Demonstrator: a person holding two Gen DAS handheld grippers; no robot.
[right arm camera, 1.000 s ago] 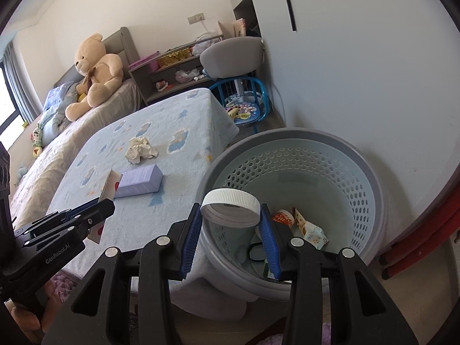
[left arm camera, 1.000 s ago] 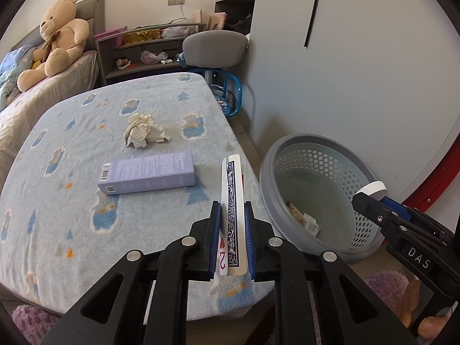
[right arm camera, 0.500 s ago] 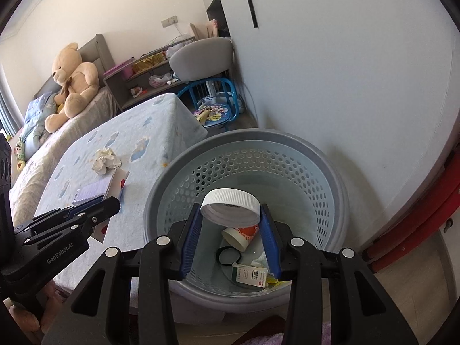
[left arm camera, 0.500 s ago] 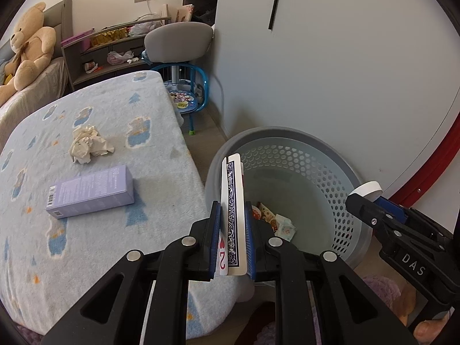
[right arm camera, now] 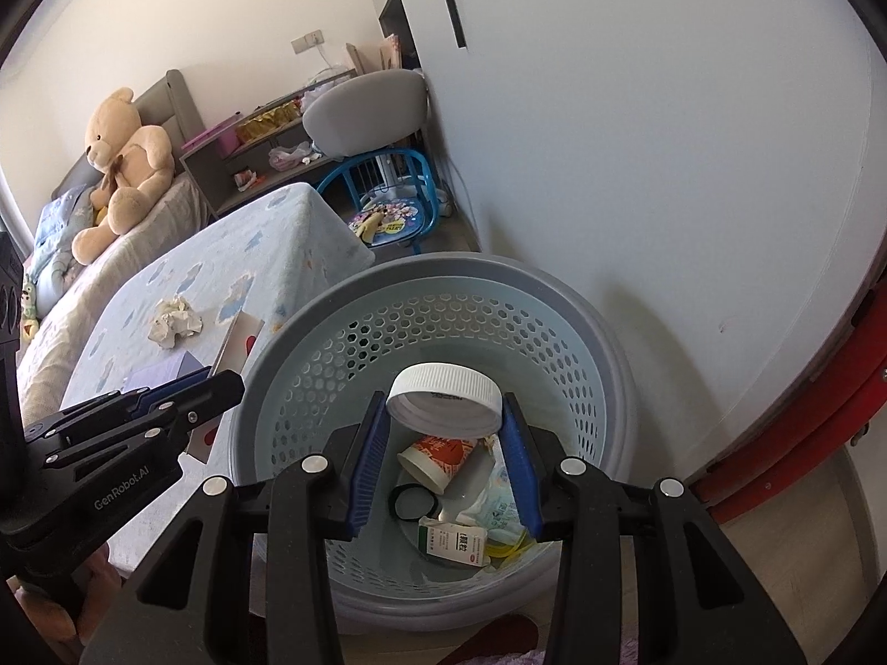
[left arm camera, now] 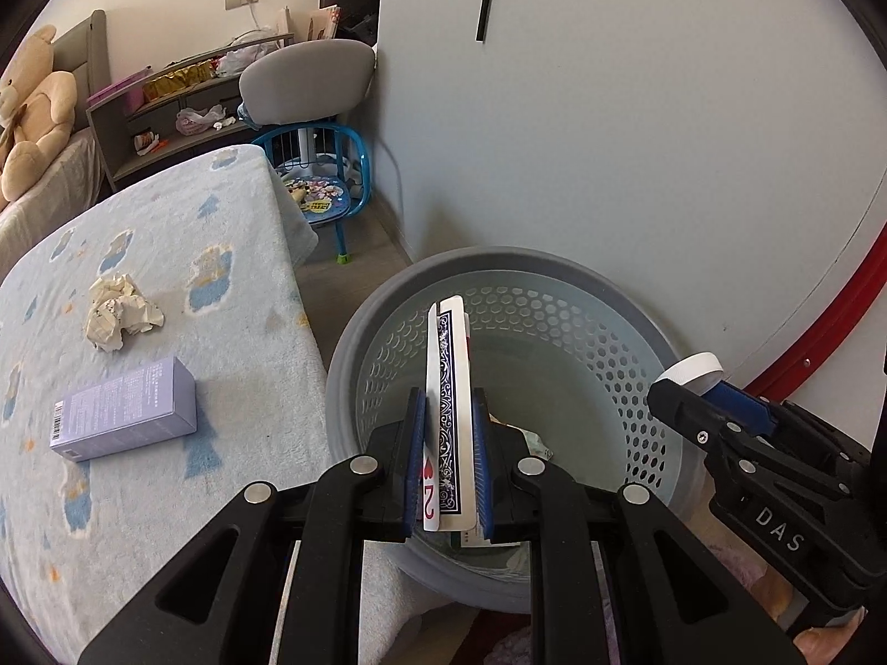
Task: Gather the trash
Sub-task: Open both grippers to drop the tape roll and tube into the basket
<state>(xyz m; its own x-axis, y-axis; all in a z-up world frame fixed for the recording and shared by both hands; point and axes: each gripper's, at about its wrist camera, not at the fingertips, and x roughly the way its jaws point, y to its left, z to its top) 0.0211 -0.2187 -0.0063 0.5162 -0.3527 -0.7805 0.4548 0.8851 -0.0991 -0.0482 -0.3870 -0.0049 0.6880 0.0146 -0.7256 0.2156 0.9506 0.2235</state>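
Cards and lid over the basket

Left gripper (left arm camera: 448,446) pinches playing cards (left arm camera: 448,388) upright above the gray basket (right arm camera: 554,288). Right gripper (right arm camera: 443,443) clamps a white lid (right arm camera: 443,399) over the litter inside. Crumpled paper (left arm camera: 122,318) and a purple box (left arm camera: 125,418) lie on the blue blanket (left arm camera: 233,255).

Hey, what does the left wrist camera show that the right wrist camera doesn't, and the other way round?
Only the left wrist view shows the cards' blue patterned back and the purple box's barcode. Only the right wrist view shows the basket's contents: a paper cup and a small carton. Both show the white lid, the crumpled paper, the basket and both tongs.
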